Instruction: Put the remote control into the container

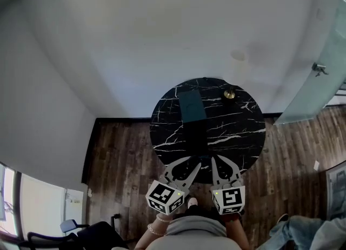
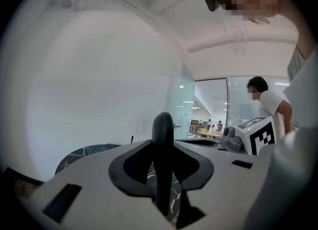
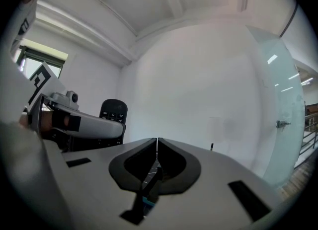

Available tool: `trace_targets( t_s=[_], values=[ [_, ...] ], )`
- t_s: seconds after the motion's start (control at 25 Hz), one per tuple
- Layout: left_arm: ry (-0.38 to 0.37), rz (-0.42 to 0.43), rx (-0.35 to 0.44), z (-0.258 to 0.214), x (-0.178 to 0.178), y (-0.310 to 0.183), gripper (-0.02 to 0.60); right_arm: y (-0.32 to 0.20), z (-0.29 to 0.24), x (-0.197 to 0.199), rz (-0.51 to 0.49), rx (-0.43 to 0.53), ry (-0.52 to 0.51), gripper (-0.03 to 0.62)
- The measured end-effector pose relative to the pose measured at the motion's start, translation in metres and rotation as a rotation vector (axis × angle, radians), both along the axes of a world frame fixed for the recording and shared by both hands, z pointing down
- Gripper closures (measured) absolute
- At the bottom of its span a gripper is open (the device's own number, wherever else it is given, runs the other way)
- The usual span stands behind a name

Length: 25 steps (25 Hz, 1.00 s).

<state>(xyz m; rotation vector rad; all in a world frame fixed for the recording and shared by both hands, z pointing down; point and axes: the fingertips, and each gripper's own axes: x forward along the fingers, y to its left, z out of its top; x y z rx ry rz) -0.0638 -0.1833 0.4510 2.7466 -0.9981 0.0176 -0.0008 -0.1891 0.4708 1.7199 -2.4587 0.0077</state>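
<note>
A black remote control (image 3: pixel 113 111) stands upright between the jaws of my left gripper (image 1: pixel 194 161), which is shut on it; in the left gripper view the remote control (image 2: pixel 162 164) shows edge-on as a dark upright bar. The left gripper hovers over the near edge of the round black marble table (image 1: pixel 238 130). A dark teal flat container (image 1: pixel 192 106) lies on the table's far half, well beyond both grippers. My right gripper (image 1: pixel 217 160) is beside the left one, shut, its tips (image 3: pixel 157 140) touching with nothing between them.
A small brass object (image 1: pixel 230 93) stands at the table's far right edge. A white wall runs behind the table and a frosted glass partition (image 1: pixel 319 81) stands at the right. An office chair (image 1: pixel 70 227) is at the lower left on the wooden floor.
</note>
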Motion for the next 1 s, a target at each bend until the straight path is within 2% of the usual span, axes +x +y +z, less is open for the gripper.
trace_targets(
  t_s=[0.44, 1.0],
  values=[
    [0.005, 0.007, -0.009, 0.003, 0.001, -0.024, 0.483, -0.022, 0.0, 0.004, 0.018, -0.004, 0.006, 0.58],
    [0.0, -0.065, -0.031, 0.001, 0.02, -0.079, 0.483, -0.082, -0.001, 0.016, -0.074, -0.024, 0.007, 0.58]
  ],
)
